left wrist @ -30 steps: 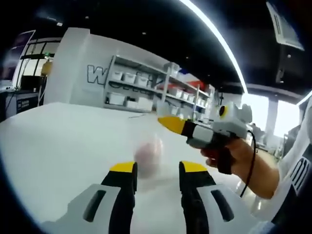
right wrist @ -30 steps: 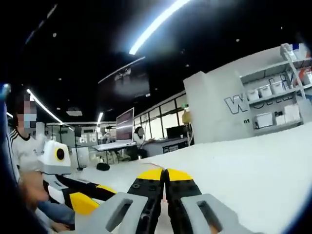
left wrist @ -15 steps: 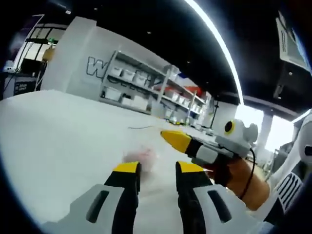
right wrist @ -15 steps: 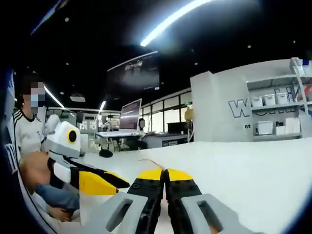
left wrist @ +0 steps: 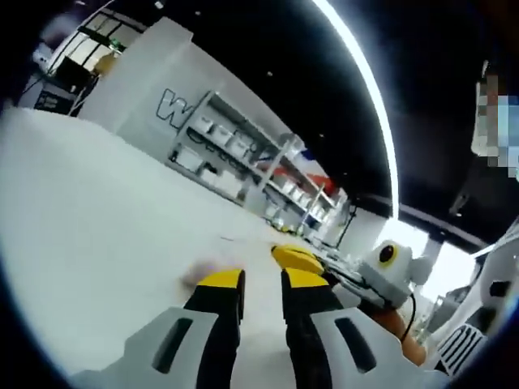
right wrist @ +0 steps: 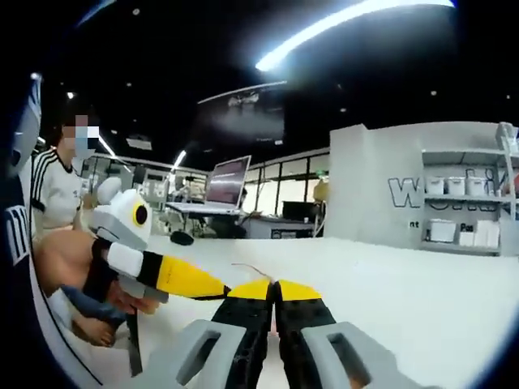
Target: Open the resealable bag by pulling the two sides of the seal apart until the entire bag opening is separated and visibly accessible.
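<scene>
White tabletop [left wrist: 89, 211] is stretching away under a dark ceiling, with storage shelving [left wrist: 243, 162] standing along a pale wall at about eleven o'clock in the left gripper view and a laptop [right wrist: 227, 180] sitting far back near ten o'clock in the right gripper view. The left gripper [left wrist: 262, 281] is rising from six o'clock with its yellow-tipped jaws parted by a narrow gap, and nothing is showing between them; in the right gripper view it is reaching in from nine o'clock, held in a person's hand [right wrist: 97, 300]. The right gripper [right wrist: 273, 288] is sitting with its jaws pressed together; whether a thin film is pinched there cannot be told. In the left gripper view its yellow tip is lying just beside the left jaws, at about four o'clock from them. The resealable bag [left wrist: 199, 274] is showing as a faint pinkish blur on the table, just at nine o'clock of the left jaw tips. Both tools are probably converging here so that each can take one side of the seal; the opening looks not yet separated.
</scene>
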The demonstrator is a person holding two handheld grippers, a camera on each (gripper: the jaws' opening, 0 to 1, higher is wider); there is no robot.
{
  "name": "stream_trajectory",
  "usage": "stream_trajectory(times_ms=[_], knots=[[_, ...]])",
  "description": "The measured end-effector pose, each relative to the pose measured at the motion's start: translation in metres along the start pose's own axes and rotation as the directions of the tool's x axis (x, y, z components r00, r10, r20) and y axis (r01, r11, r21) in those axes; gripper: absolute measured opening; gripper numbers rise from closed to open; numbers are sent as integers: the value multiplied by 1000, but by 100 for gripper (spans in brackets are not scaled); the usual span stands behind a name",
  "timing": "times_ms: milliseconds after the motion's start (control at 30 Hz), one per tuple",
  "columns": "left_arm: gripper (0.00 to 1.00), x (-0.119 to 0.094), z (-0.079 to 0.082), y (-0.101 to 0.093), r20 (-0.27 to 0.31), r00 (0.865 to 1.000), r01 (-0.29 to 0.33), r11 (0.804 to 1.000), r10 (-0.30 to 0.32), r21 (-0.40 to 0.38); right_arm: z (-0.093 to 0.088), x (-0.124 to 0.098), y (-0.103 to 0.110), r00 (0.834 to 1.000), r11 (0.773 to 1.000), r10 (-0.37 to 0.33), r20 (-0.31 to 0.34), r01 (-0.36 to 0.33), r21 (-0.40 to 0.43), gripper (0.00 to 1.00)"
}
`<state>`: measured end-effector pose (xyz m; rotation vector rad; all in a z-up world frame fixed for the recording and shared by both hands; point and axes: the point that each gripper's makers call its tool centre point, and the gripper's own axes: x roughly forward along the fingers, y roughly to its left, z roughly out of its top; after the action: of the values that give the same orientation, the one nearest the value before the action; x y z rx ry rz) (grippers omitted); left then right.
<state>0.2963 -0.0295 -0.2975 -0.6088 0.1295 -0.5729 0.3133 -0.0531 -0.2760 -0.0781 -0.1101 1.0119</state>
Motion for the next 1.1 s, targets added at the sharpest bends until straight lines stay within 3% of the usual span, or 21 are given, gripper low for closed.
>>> stream_trajectory(times_ms=[100, 267, 467, 1100], knots=[[17, 1, 0, 0, 19, 1000, 2, 997, -1, -83, -1, -2, 2, 1000, 999, -5, -2, 5, -39, 0], [16, 2, 5, 0, 59, 998, 30, 972, -17, -235, -3, -6, 8, 1000, 998, 6, -7, -6, -67, 0], [11, 2, 6, -1, 85, 996, 52, 958, -29, -280, -4, -8, 9, 1000, 998, 7, -8, -7, -59, 0], [3, 4, 0, -8, 69, 996, 75, 937, -54, -342, -8, -14, 16, 999, 998, 27, -24, -28, -48, 0]])
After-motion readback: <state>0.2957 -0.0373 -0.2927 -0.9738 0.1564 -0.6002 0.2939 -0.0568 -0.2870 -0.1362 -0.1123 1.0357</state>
